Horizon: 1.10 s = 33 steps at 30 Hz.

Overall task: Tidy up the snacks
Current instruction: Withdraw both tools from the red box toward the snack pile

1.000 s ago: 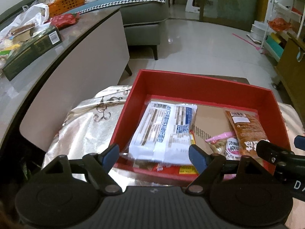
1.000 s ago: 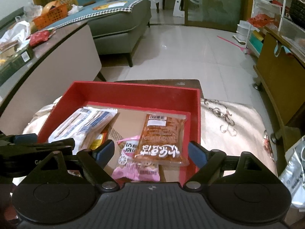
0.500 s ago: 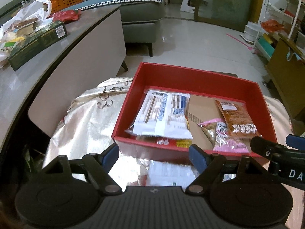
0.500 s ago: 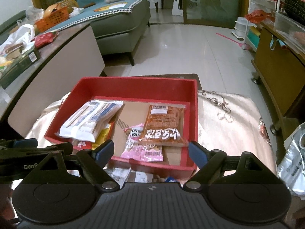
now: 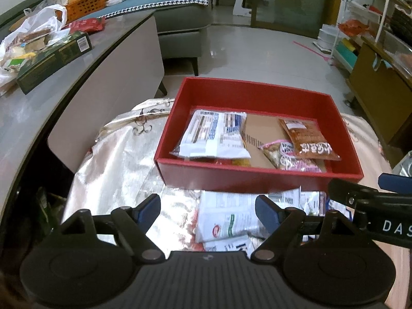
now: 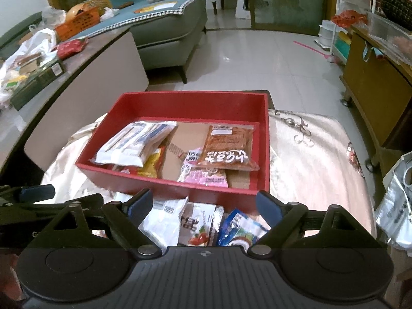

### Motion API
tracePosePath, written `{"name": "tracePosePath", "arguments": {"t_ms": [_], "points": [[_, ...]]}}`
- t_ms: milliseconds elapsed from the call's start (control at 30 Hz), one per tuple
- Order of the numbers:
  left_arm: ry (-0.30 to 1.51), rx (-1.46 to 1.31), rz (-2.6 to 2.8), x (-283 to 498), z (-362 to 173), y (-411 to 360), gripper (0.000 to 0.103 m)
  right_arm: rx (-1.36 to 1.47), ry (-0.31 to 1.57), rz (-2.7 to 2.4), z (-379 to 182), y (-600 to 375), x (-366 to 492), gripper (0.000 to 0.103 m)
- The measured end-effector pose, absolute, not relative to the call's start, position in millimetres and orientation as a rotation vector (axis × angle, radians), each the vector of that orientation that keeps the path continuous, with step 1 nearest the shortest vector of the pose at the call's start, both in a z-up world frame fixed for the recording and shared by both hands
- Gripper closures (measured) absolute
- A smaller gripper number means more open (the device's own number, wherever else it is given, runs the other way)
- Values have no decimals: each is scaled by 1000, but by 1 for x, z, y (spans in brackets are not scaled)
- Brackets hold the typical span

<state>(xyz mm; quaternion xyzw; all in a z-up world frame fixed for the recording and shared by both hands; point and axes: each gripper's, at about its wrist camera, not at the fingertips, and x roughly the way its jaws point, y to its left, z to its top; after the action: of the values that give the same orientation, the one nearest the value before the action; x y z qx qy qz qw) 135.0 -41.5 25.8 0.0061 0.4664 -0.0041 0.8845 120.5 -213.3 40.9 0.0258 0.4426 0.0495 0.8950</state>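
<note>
A red box [image 5: 257,175] [image 6: 167,182] stands on the cloth-covered table. Inside lie a white-and-blue packet [image 5: 213,135] [image 6: 134,143], a brown packet [image 5: 310,140] [image 6: 228,145], a pink packet [image 5: 285,157] [image 6: 206,175] and a yellow one [image 6: 153,162]. Loose snacks lie in front of the box: a white packet [image 5: 226,221] [image 6: 162,219], a strawberry-print packet [image 6: 200,226] and a blue packet [image 6: 239,229]. My left gripper [image 5: 207,207] hangs open over the white packet, holding nothing. My right gripper [image 6: 204,202] hovers over the loose pile, its jaws opening with nothing gripped.
A pale embroidered cloth [image 6: 309,159] covers the table. A grey counter [image 5: 38,108] on the left carries a green carton [image 5: 54,61], bags and an orange basket. A wooden cabinet [image 6: 373,95] stands on the right, a silver bag [image 6: 396,206] near the table's right edge.
Both grippers have drawn back from over the red box toward the near side. The loose packets in front of the box have come into view beneath them.
</note>
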Motion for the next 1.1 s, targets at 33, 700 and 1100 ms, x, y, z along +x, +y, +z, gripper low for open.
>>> {"name": "tracePosePath", "arguments": {"t_ms": [33,700,1100], "points": [[970,14,-9,132,26,-41,28,53,919,104,41,-213,118,12],[965,25,-24,83,29,-34,28,70,940,116,42,-211,68,11],[956,40,-36,64,30,-36,28,71,944,125,43,-209,51,10]]}}
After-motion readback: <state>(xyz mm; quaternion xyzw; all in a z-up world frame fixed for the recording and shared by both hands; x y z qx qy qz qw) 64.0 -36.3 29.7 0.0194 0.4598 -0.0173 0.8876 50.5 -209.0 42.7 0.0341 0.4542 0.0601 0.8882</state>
